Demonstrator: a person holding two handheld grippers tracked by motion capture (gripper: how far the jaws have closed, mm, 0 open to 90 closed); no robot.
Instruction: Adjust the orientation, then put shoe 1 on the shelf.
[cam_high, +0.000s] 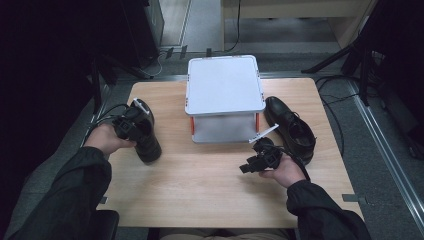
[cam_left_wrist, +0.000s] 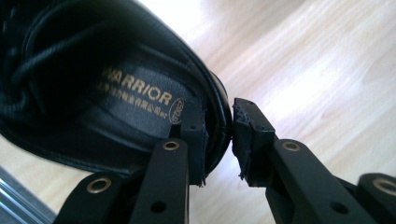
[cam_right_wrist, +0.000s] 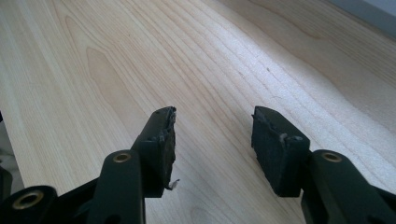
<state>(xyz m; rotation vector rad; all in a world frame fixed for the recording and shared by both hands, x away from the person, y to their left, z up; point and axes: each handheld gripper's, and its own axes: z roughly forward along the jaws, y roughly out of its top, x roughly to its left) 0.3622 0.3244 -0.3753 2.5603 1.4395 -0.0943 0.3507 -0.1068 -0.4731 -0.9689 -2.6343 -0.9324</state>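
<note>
A black leather shoe stands on the left of the wooden table. My left gripper is over its heel. In the left gripper view the heel rim of this shoe sits between the jaws of the left gripper, one pad inside the collar and the other against the outside. A second black shoe lies on the right side of the table. My right gripper hovers in front of that shoe. Its jaws stand open over bare wood, holding nothing.
A small white two-level rack with orange posts stands at the back middle of the table, between the two shoes. A white tag sticks out by the rack's front right corner. Cables trail on the floor at both sides.
</note>
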